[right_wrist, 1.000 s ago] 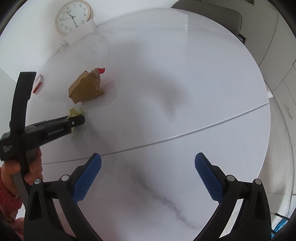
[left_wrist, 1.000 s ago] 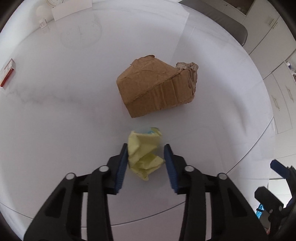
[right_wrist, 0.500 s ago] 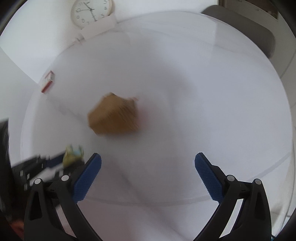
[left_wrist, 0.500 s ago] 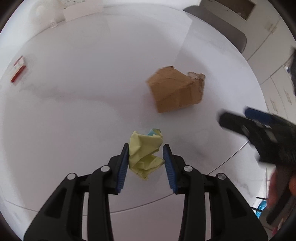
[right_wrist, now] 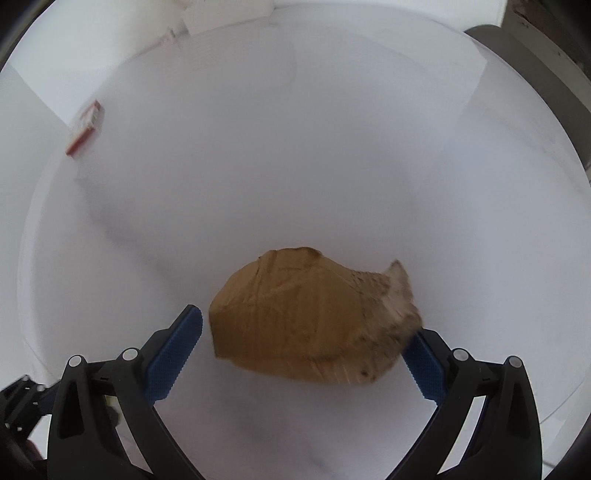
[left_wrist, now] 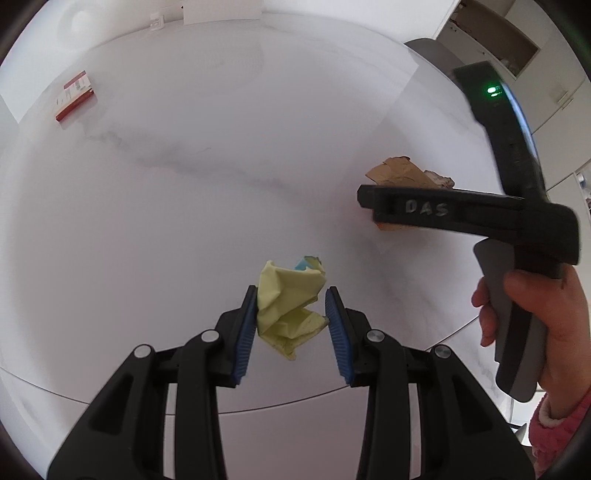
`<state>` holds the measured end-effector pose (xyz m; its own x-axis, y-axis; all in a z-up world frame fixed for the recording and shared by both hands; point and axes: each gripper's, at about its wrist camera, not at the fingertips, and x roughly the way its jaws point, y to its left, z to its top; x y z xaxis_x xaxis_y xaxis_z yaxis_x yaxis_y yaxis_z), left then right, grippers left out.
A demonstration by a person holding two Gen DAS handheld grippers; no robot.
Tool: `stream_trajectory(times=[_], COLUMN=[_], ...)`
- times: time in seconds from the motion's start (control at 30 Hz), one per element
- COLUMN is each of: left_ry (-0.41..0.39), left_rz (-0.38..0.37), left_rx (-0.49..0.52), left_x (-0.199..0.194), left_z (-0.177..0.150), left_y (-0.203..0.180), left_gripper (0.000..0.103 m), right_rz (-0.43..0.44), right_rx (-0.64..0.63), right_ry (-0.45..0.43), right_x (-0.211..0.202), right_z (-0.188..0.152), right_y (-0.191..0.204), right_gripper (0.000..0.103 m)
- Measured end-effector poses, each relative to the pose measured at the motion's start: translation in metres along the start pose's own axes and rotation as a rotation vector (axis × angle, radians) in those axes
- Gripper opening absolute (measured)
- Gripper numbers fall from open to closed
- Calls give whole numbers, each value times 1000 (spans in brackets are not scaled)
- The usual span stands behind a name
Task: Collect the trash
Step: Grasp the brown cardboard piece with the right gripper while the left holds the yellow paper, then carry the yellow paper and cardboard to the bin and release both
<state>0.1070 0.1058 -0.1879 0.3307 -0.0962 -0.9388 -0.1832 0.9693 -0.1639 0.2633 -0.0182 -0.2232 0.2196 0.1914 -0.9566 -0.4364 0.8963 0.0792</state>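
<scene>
A crumpled yellow paper (left_wrist: pixel 288 299) with a bit of blue in it sits pinched between the blue pads of my left gripper (left_wrist: pixel 290 326), which is shut on it just above the white table (left_wrist: pixel 184 221). A torn brown cardboard piece (right_wrist: pixel 306 317) lies on the table. My right gripper (right_wrist: pixel 299 362) points down over it, open wide, with one pad on each side of it. Its left pad stands apart from the cardboard; the right pad is at the torn edge. In the left wrist view the cardboard (left_wrist: pixel 402 171) is half hidden behind the right tool, held by a hand (left_wrist: pixel 524 306).
A small red and white box (left_wrist: pixel 75 96) lies at the far left of the round marble table. A white card (left_wrist: pixel 221 11) stands at the back edge. A grey chair (left_wrist: pixel 424 48) and cabinets are beyond the table at the right. The table's near rim (left_wrist: pixel 110 400) curves just below the left gripper.
The right gripper swung across the table to the cardboard and now straddles it. The left gripper drew away from the cardboard with the yellow paper still in it.
</scene>
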Motion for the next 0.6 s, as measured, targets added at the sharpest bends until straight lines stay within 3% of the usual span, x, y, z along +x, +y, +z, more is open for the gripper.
stream_trajectory(times=[0.17, 0.2, 0.23, 0.6], left_ry=[-1, -2, -2, -18], left_rz=[-7, -8, -10, -12], left_rx=[-5, -6, -5, 63], left_x=[-1, -1, -2, -13], left_z=[0, 0, -1, -10], left_y=[2, 2, 3, -11], left_gripper=[36, 36, 36, 36], right_rz=[-3, 1, 8, 35], right_rx=[-10, -10, -9, 36], right_ry=[-17, -16, -12, -56], right_x=[1, 1, -1, -31], right_z=[0, 0, -3, -28], right_y=[-1, -2, -5, -12], right_gripper=[99, 90, 89, 87])
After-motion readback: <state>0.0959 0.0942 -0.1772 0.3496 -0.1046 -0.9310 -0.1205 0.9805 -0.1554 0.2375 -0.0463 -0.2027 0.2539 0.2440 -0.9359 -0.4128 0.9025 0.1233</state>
